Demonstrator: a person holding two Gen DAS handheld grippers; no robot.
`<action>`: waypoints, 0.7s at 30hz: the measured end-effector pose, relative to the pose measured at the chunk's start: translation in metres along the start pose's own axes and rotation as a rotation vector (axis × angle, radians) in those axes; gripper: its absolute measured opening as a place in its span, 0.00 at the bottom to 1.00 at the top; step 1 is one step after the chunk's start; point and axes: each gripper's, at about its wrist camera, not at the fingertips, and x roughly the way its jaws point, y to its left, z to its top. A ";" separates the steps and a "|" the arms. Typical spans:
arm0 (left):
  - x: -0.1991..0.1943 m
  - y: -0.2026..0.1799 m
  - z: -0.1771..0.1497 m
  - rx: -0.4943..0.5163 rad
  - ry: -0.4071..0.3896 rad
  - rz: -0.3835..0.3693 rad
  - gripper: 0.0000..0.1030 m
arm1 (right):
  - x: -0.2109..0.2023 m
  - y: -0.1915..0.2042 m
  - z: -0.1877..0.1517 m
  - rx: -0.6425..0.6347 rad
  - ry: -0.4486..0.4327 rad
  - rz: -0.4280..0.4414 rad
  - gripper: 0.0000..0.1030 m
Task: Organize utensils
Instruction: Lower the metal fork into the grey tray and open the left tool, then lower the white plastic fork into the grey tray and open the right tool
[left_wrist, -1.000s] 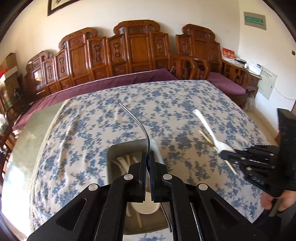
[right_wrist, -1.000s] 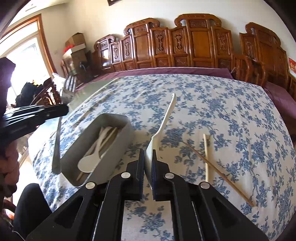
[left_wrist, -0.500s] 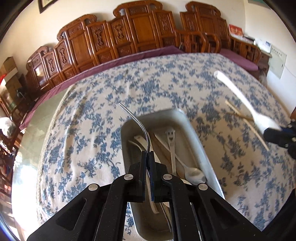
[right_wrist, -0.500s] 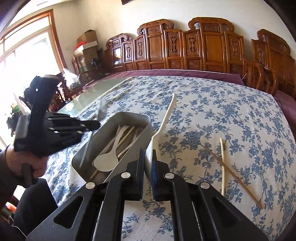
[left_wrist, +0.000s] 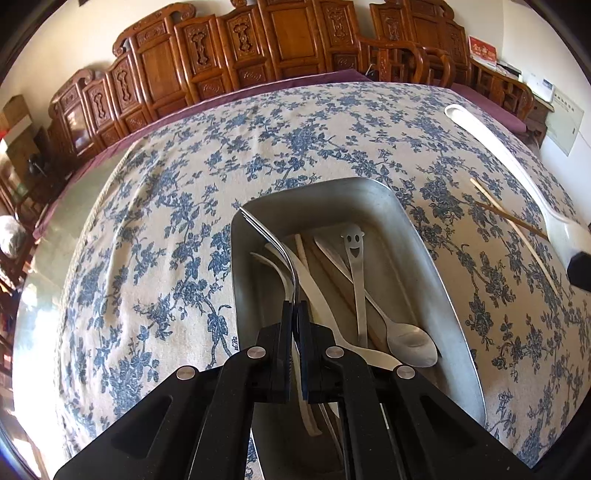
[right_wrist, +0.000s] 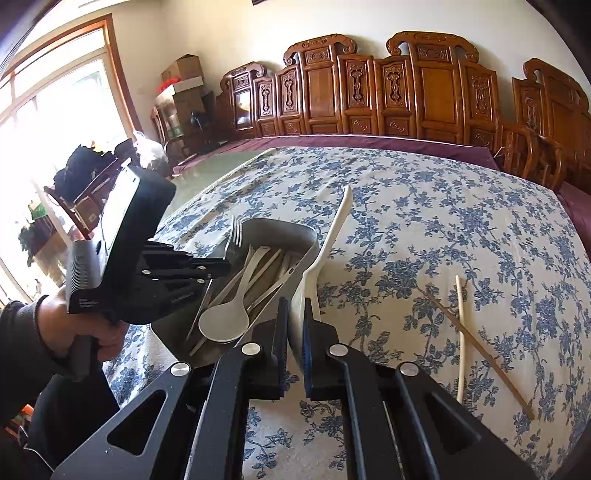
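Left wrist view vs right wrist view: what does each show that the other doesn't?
Left wrist only: the smiley-face handle among the utensils in the tray, and the left gripper seen close, shut on the metal fork.

Right wrist only: the person's hand on the left gripper's grip, the bright window, and the right gripper seen close, shut on the white spatula.

Both: the metal tray, the fork, the spatula, two chopsticks on the floral tablecloth, carved wooden chairs.

Both black two-finger grippers point downward, fingers clamped: left gripper (left_wrist: 294, 314), held by a dark-sleeved hand (right_wrist: 79, 325), and right gripper (right_wrist: 295, 310).
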 end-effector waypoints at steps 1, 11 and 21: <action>0.001 0.001 0.000 -0.003 0.002 -0.002 0.02 | 0.001 0.002 0.000 -0.002 0.002 0.002 0.08; -0.010 0.011 -0.007 -0.074 -0.039 -0.043 0.02 | 0.016 0.019 0.007 -0.010 0.013 0.031 0.08; -0.036 0.030 -0.016 -0.134 -0.102 -0.083 0.03 | 0.041 0.042 0.009 -0.032 0.047 0.063 0.08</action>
